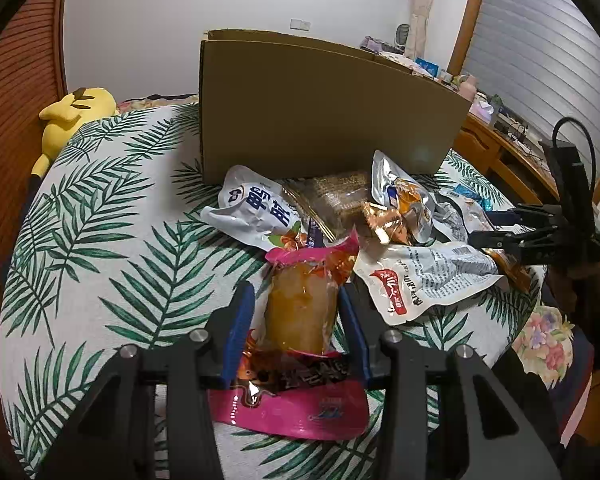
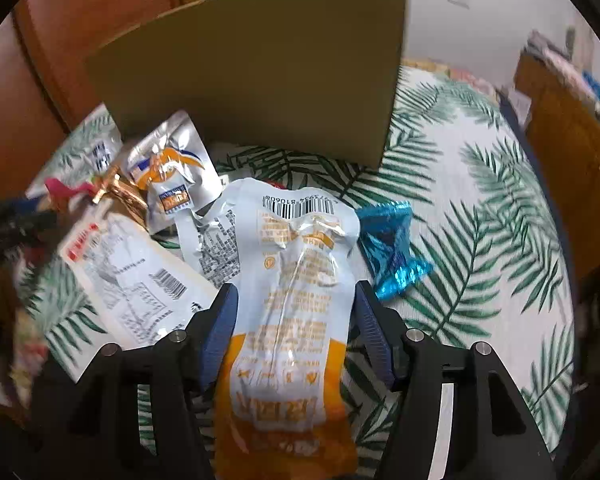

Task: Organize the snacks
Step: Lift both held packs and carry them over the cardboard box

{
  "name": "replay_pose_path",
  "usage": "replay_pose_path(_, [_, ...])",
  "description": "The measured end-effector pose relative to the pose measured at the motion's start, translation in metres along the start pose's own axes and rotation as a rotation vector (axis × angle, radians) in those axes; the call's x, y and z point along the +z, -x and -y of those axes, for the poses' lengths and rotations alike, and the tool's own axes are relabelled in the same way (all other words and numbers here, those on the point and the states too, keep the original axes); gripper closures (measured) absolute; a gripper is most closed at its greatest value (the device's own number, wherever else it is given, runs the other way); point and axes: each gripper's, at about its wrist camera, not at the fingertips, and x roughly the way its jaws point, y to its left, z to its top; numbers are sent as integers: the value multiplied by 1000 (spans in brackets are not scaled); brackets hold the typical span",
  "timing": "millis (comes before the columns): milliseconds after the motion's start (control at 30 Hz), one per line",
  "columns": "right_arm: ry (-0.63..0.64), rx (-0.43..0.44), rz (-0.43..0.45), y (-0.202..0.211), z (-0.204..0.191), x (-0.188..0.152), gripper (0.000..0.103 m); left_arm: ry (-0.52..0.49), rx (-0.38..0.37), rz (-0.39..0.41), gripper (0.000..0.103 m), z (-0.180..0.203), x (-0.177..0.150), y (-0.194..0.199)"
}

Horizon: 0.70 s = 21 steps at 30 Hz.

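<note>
In the left wrist view my left gripper (image 1: 300, 300) is shut on a pink-edged clear snack pack (image 1: 300, 316) with a yellowish lump inside. Behind it a pile of snack packets (image 1: 340, 208) lies on the leaf-print bed cover, in front of a tall cardboard box (image 1: 320, 108). In the right wrist view my right gripper (image 2: 294, 304) is shut on a white and orange snack pouch (image 2: 296, 280) with a barcode at its top. The right gripper also shows in the left wrist view (image 1: 500, 236), low over the pile's right side. The same box (image 2: 256, 72) stands behind.
A blue foil wrapper (image 2: 394, 248) lies right of the held pouch. White printed packets (image 2: 128, 276) and a silver pouch (image 2: 172, 168) lie to its left. A yellow plush toy (image 1: 72, 116) sits at the bed's far left. A wooden desk (image 1: 496, 144) stands at the right.
</note>
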Motion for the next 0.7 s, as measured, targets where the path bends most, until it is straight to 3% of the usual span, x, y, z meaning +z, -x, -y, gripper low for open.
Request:
replay_pose_path(433, [53, 2, 17, 9, -8, -8, 57, 19, 15, 18, 64, 3, -2, 7])
replay_pose_path(700, [3, -16, 117, 40, -5, -14, 57, 18, 21, 33, 68, 8, -7, 16])
